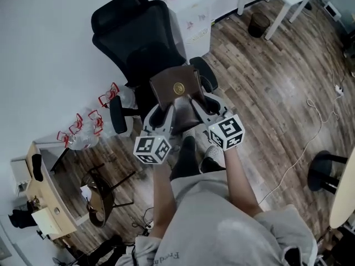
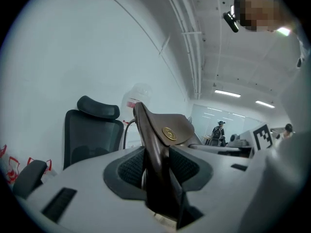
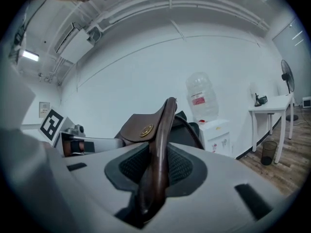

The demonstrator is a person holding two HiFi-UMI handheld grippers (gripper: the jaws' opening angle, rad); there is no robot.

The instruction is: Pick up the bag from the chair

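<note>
We pinch the bag (image 1: 176, 87) at mid-frame by its side edges, left gripper (image 2: 158, 166) and right gripper (image 3: 156, 168) both clamped; seems stiff, light leather.

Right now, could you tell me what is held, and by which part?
The brown leather bag: left gripper pinches its left edge, right gripper its right.

Bag (image 1: 176, 90) in smooth brown leather, glossy brass-toned stud (image 2: 169, 133); left gripper (image 2: 158, 168) in matt grey plastic, rough black pads (image 2: 130, 168); office chair (image 1: 130, 21) matt black; floor (image 1: 277, 93) in wood-grain planks.
</note>
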